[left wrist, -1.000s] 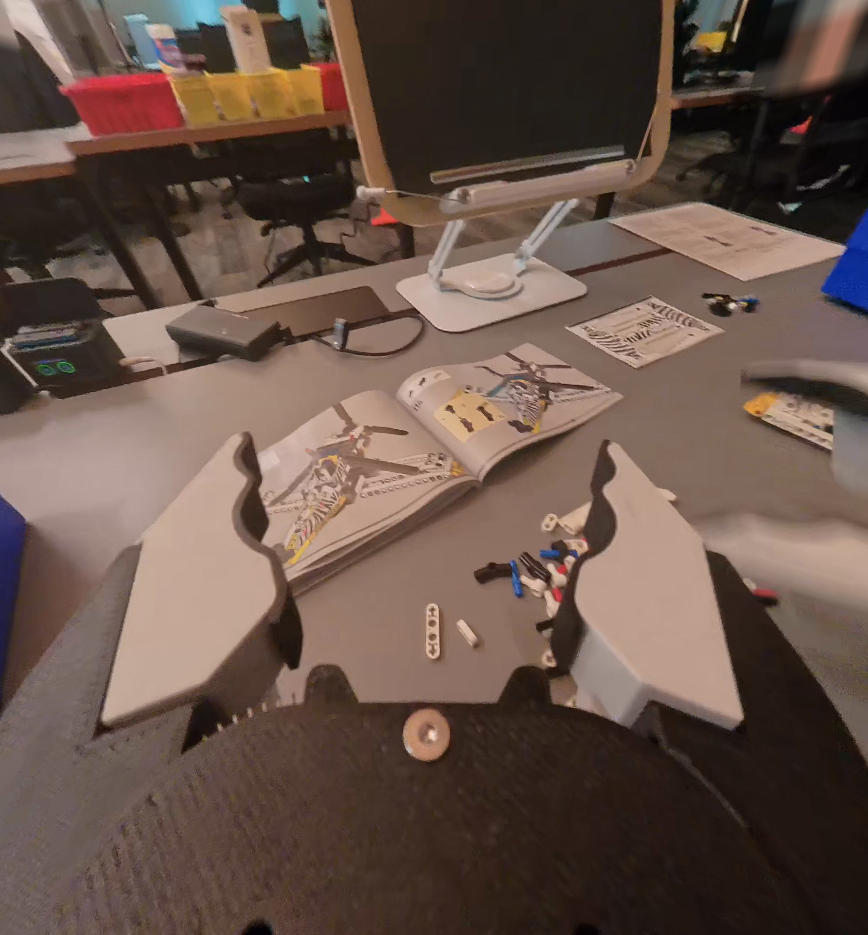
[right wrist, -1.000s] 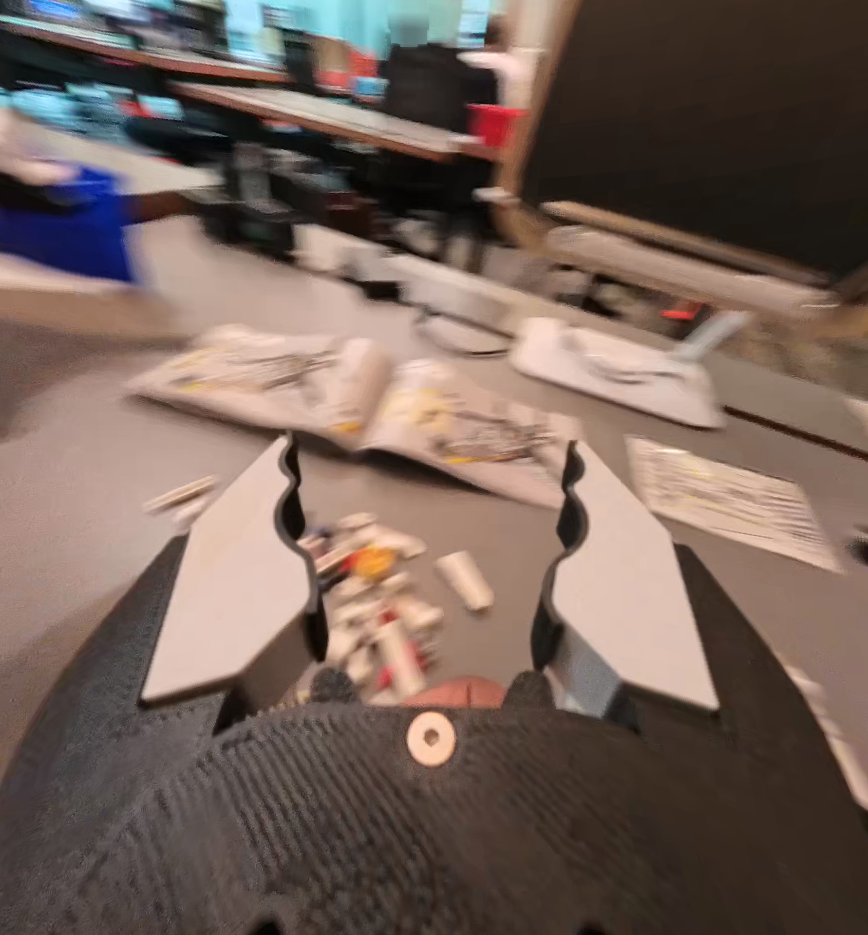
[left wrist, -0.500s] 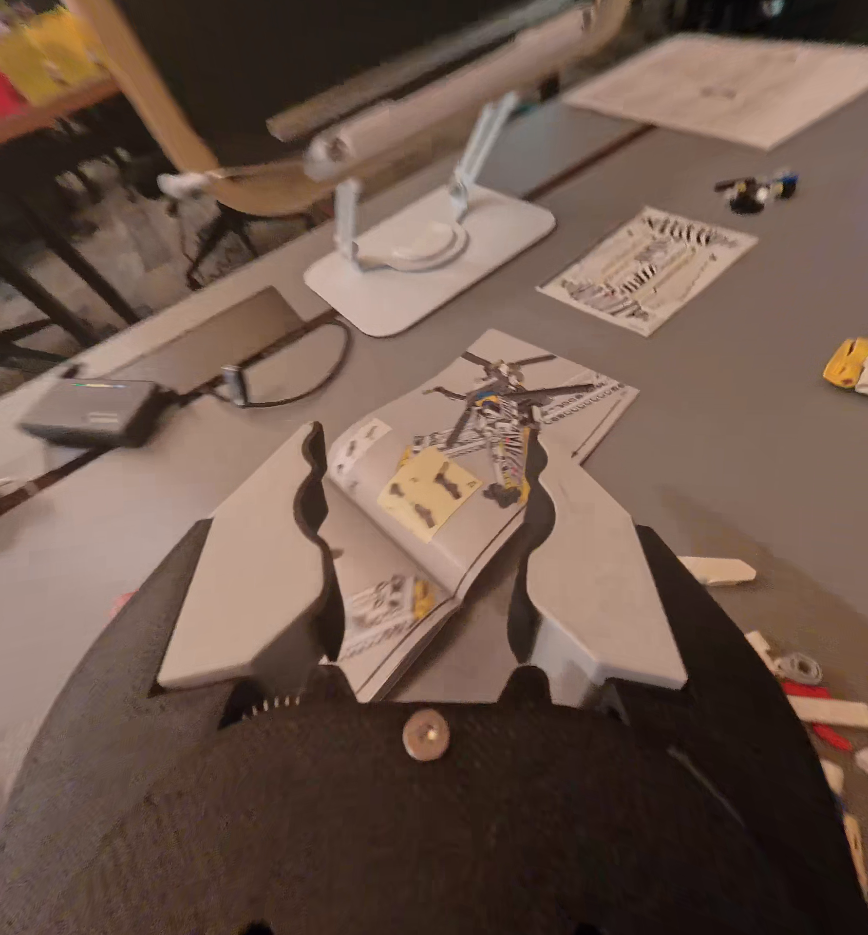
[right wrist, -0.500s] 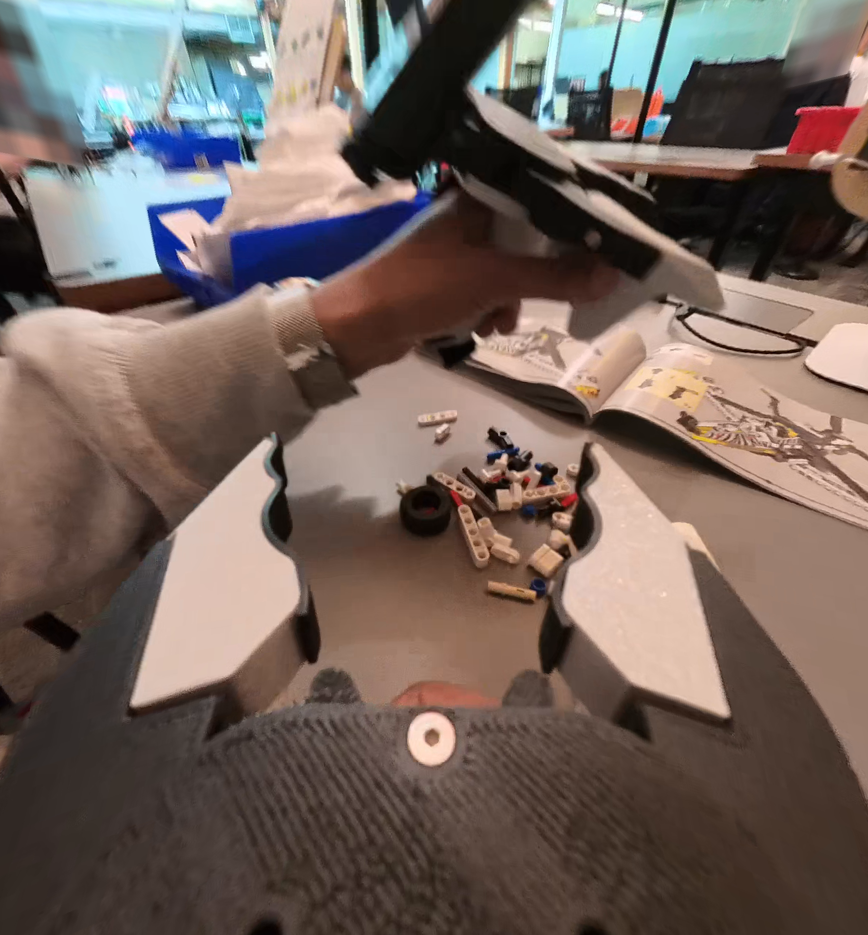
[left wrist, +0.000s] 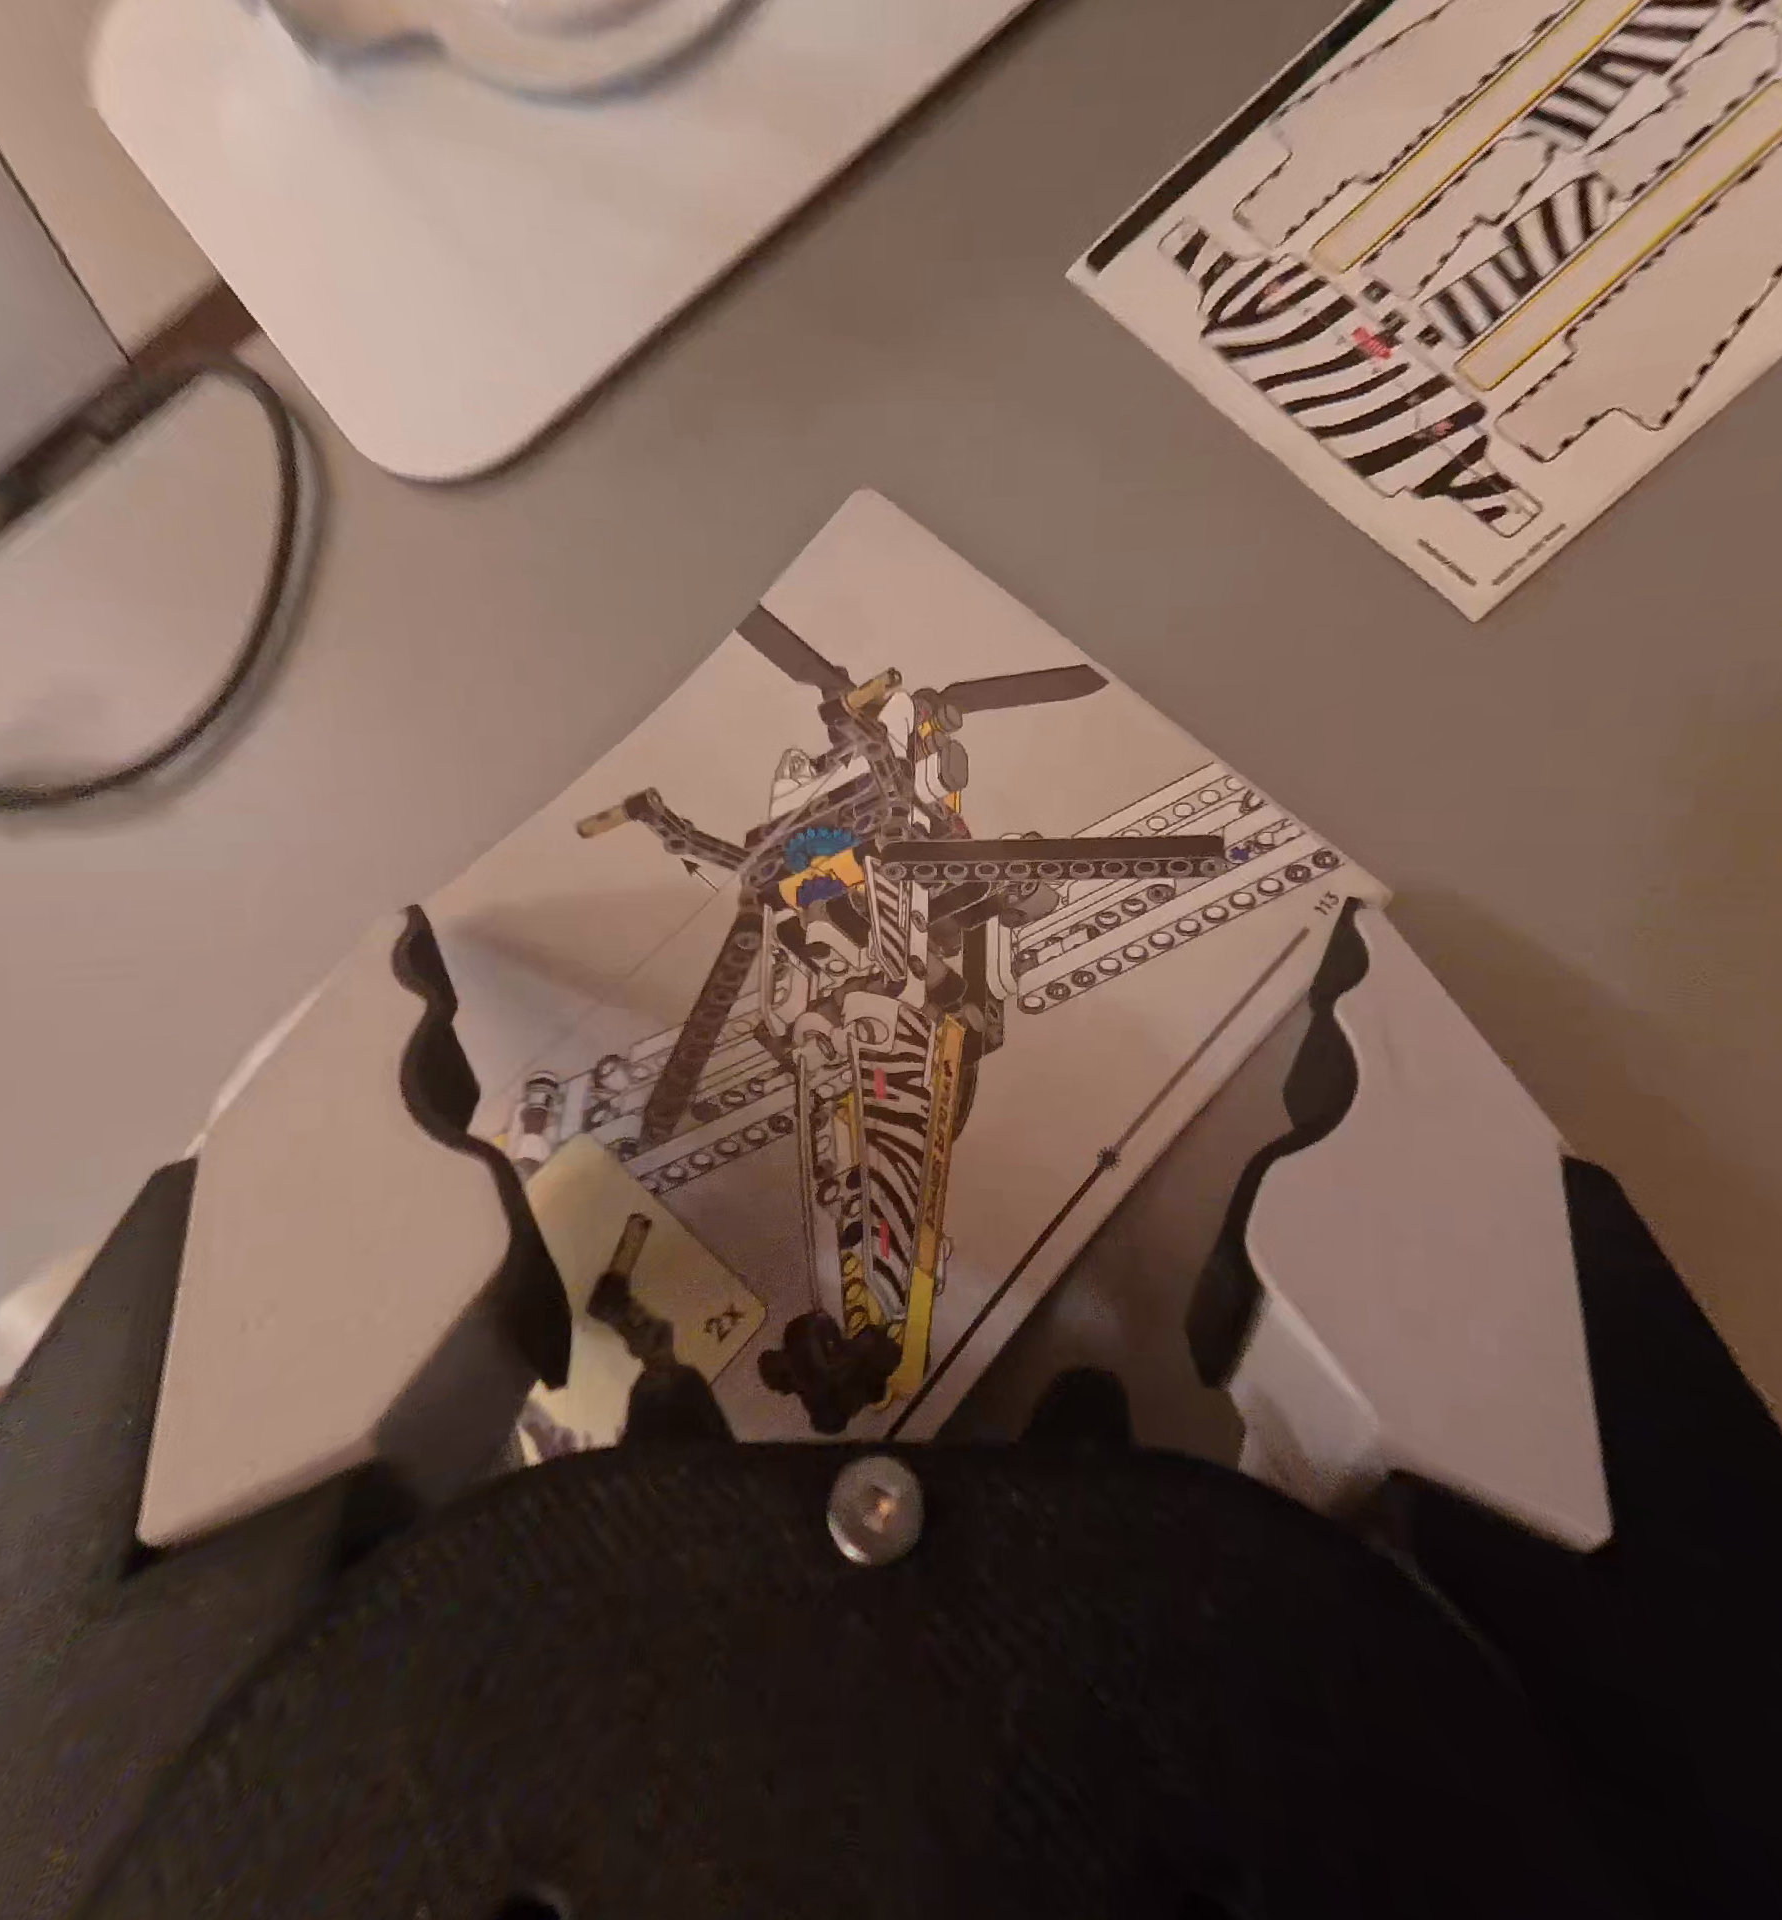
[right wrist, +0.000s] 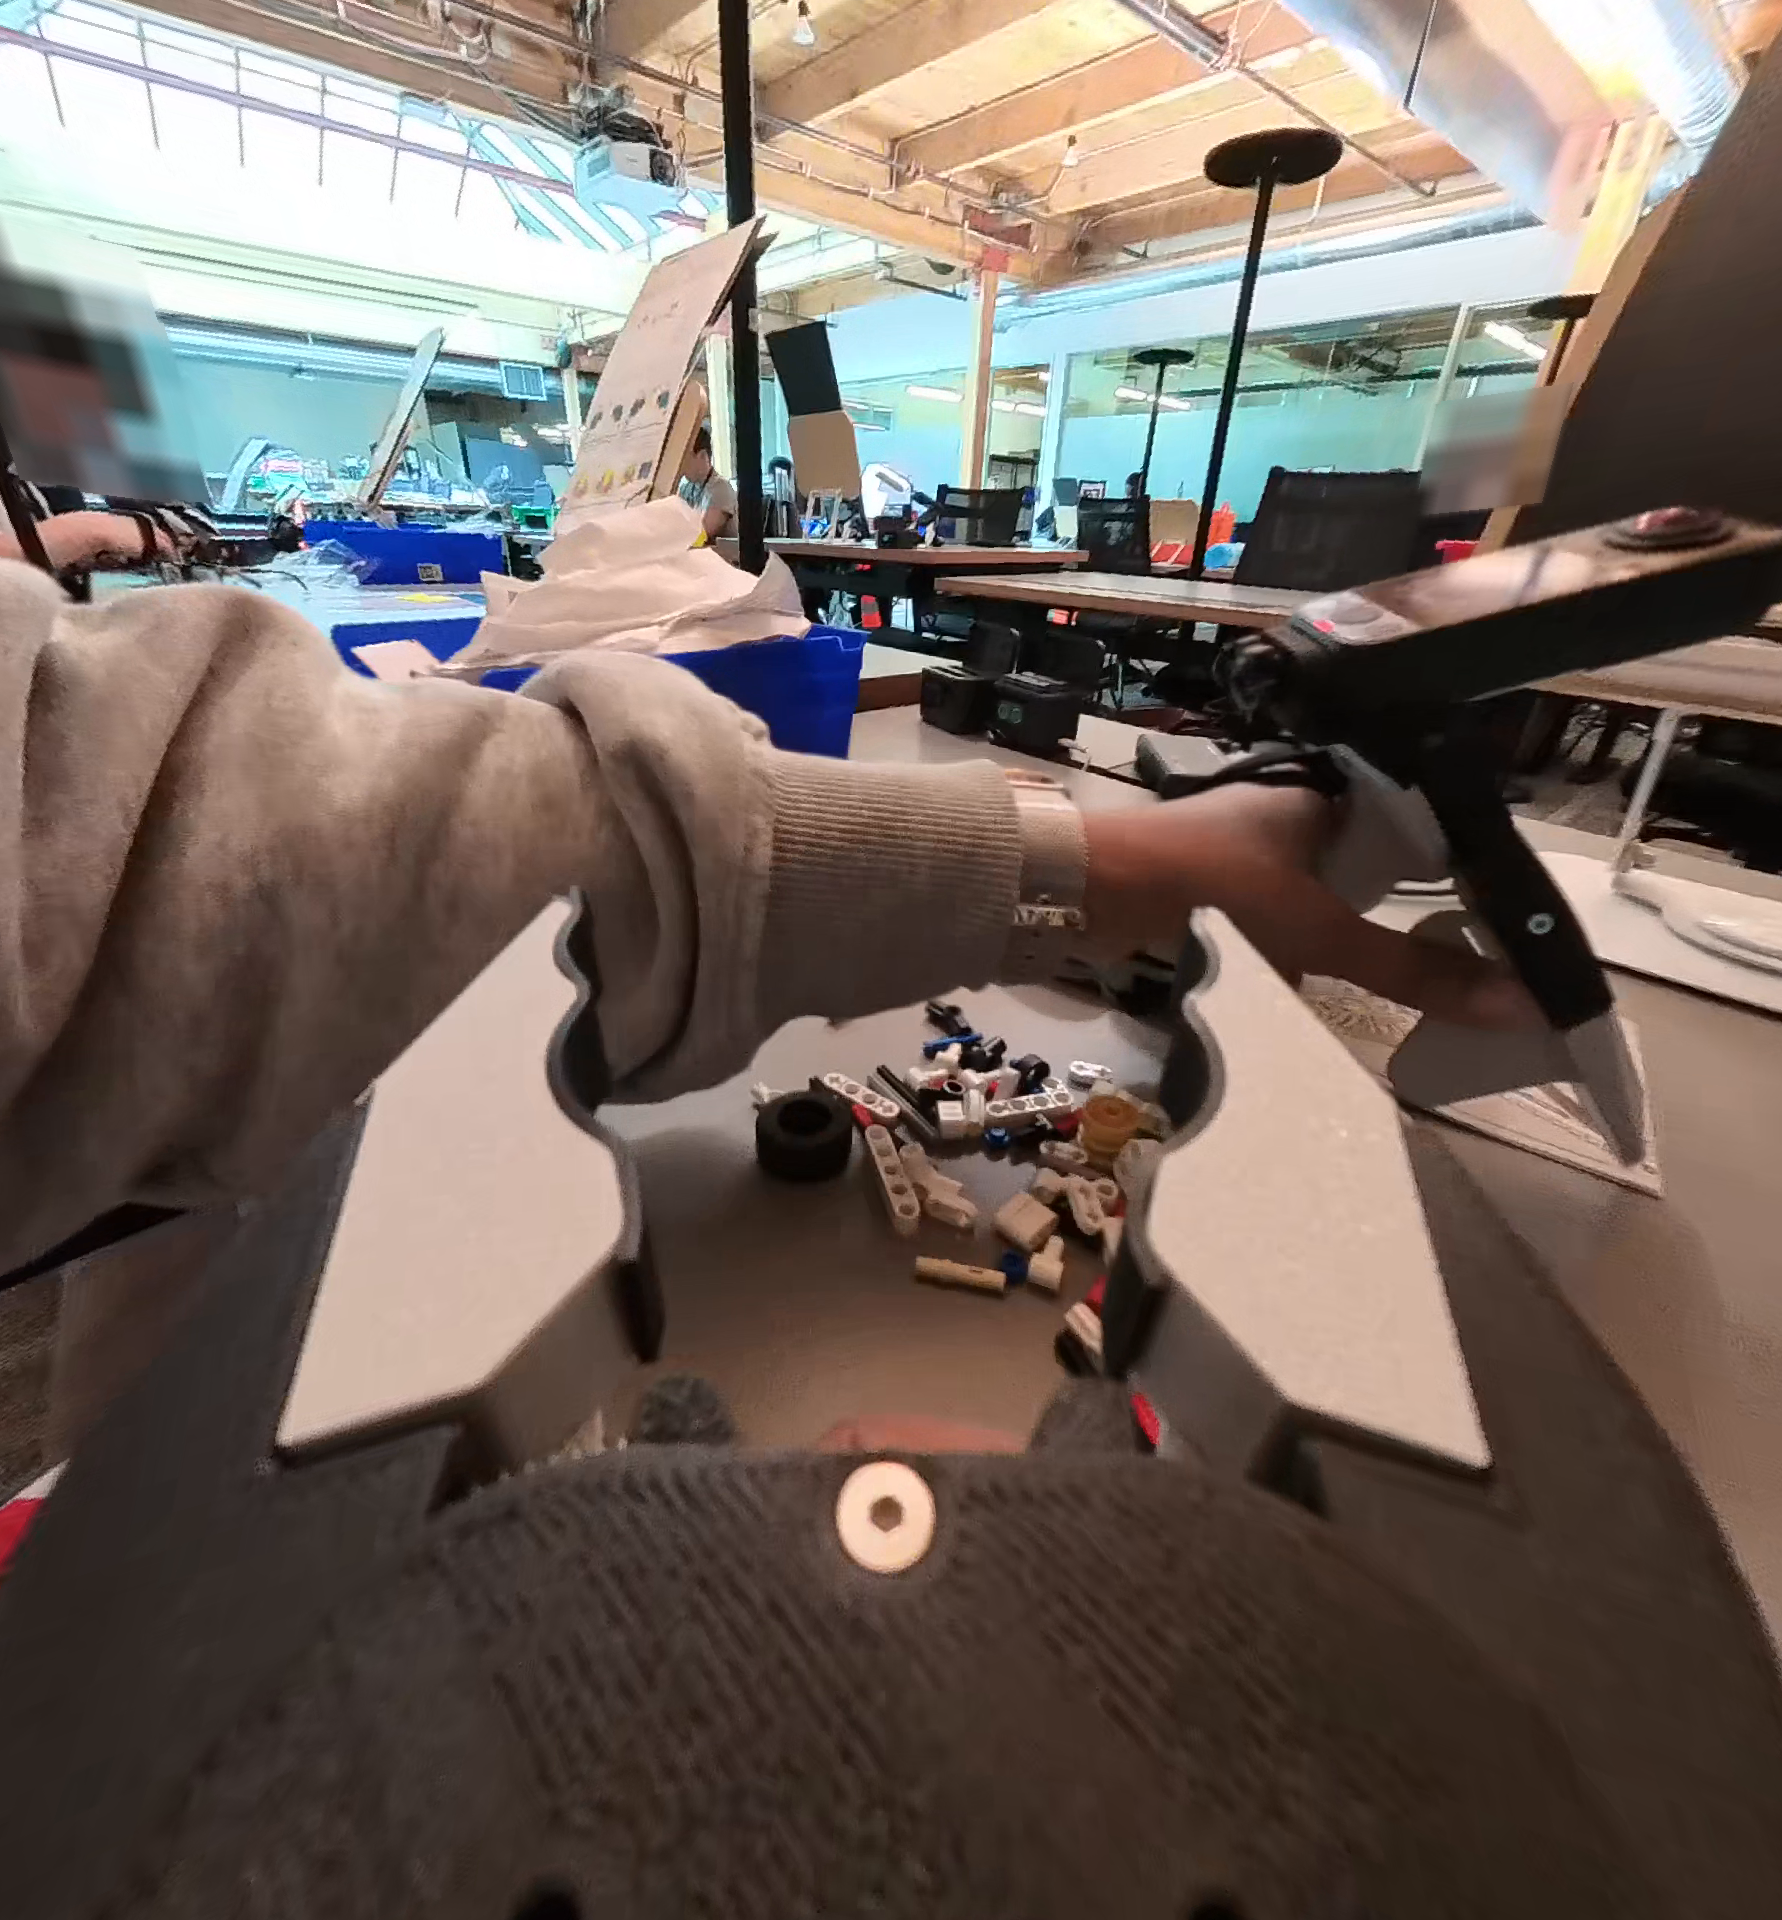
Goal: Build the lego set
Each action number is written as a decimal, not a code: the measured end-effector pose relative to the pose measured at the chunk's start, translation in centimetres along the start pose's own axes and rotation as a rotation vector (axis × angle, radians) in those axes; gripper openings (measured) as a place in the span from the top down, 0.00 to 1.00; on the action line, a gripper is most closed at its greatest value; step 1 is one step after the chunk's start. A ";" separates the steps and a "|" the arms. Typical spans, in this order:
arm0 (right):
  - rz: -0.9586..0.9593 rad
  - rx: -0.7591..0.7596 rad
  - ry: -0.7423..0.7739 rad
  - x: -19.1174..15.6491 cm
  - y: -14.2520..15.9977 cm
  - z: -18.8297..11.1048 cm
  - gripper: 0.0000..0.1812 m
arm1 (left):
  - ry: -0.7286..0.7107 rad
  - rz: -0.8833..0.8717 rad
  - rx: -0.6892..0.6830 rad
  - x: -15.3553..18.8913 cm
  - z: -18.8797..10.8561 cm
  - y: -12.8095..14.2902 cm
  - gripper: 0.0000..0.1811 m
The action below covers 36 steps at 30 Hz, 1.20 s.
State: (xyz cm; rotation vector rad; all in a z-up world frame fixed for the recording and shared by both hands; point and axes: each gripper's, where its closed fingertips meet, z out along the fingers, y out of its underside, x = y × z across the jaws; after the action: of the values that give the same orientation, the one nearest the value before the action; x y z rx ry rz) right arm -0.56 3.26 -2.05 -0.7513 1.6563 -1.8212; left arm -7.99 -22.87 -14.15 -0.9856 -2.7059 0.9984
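Observation:
My left gripper [left wrist: 876, 935] is open and empty. It points down close over the right page of the open instruction booklet [left wrist: 866, 987], which shows a zebra-striped helicopter. In the right wrist view a hand holds this left gripper [right wrist: 1552, 1086] low over the booklet [right wrist: 1354, 1023]. My right gripper [right wrist: 887, 935] is open and empty, just above the grey table. A pile of small lego pieces [right wrist: 980, 1143] lies between and beyond its fingers, with a black tyre [right wrist: 804, 1132] at the pile's left. The person's beige sleeve [right wrist: 451, 831] crosses above the pile.
A zebra-striped sticker sheet [left wrist: 1489, 291] lies to the upper right of the booklet. The white base of a stand [left wrist: 513, 208] and a black cable [left wrist: 253, 582] lie beyond it. A blue bin [right wrist: 773, 675] with white paper stands behind the arm.
My left gripper has moved forward and down over the booklet's right page, and its jaws have widened. My right gripper has stayed facing the lego pile, with the arm now stretched across its view.

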 end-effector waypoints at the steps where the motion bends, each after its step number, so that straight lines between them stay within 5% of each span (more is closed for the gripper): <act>1: -0.005 -0.004 -0.006 -0.1 0.1 0.0 0.40 | 0.027 -0.029 -0.029 0.2 0.5 0.5 0.13; 10: -0.006 -0.002 -0.033 -0.4 0.1 0.0 0.42 | 0.083 -0.098 -0.070 0.6 0.7 0.9 0.21; 18: -0.035 -0.001 -0.037 -0.8 0.1 0.0 0.45 | 0.120 -0.168 0.006 -0.7 -0.3 -0.1 0.68; 29: -0.025 0.000 -0.053 -0.9 0.1 -0.1 0.47 | 0.239 -0.321 0.269 -4.0 -6.2 -2.3 0.87; 36: -0.041 0.003 -0.055 -1.1 0.0 -0.1 0.50 | 0.185 -0.421 0.327 -12.1 -11.8 2.6 0.81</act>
State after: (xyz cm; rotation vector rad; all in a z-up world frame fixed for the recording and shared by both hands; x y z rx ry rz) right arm 0.11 4.07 -2.14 -0.8322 1.6133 -1.8140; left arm 6.40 -22.18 -4.91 -0.4048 -2.3510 1.1410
